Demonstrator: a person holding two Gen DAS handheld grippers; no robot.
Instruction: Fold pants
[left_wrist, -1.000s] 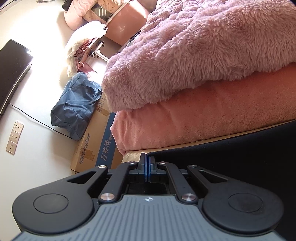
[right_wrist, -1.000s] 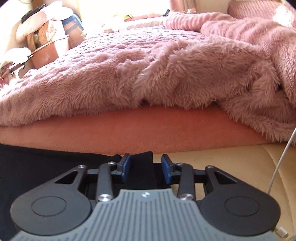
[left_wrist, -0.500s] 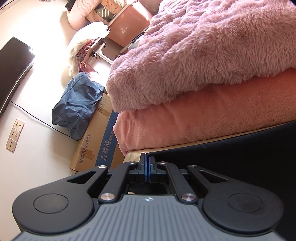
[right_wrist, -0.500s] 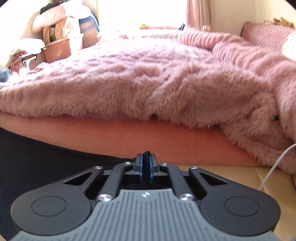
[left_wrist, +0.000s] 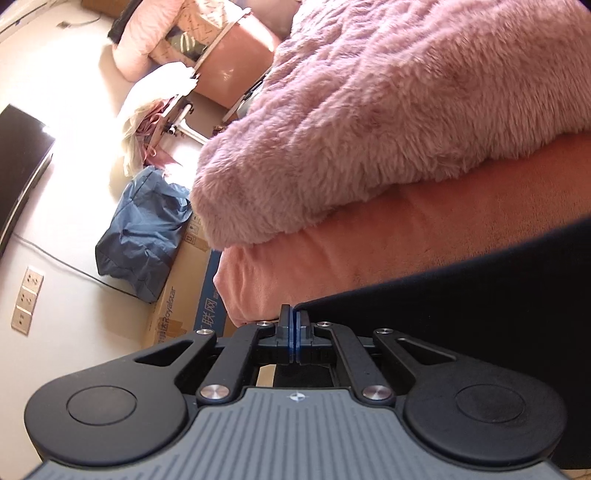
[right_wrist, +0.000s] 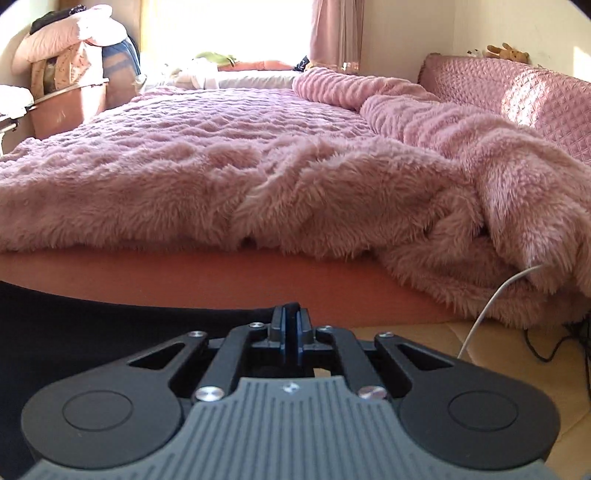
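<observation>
The black pants (left_wrist: 480, 295) stretch to the right of my left gripper (left_wrist: 294, 325), whose jaws are shut on the pants' near corner edge. In the right wrist view the pants (right_wrist: 92, 325) spread to the left, and my right gripper (right_wrist: 291, 321) is shut on a fold of the black cloth that sticks up between its jaws. Both grippers hold the pants lifted in front of the bed's edge.
A fluffy pink blanket (right_wrist: 258, 166) covers the bed over a salmon sheet (right_wrist: 221, 280). A white cable (right_wrist: 491, 302) hangs at the right. Left of the bed are a cardboard box (left_wrist: 184, 295), a blue bag (left_wrist: 144, 236) and a dark TV (left_wrist: 18, 166).
My right gripper closed on the pants' edge and rose, so more of the bed shows. My left gripper stayed shut on the pants and lifted with them.
</observation>
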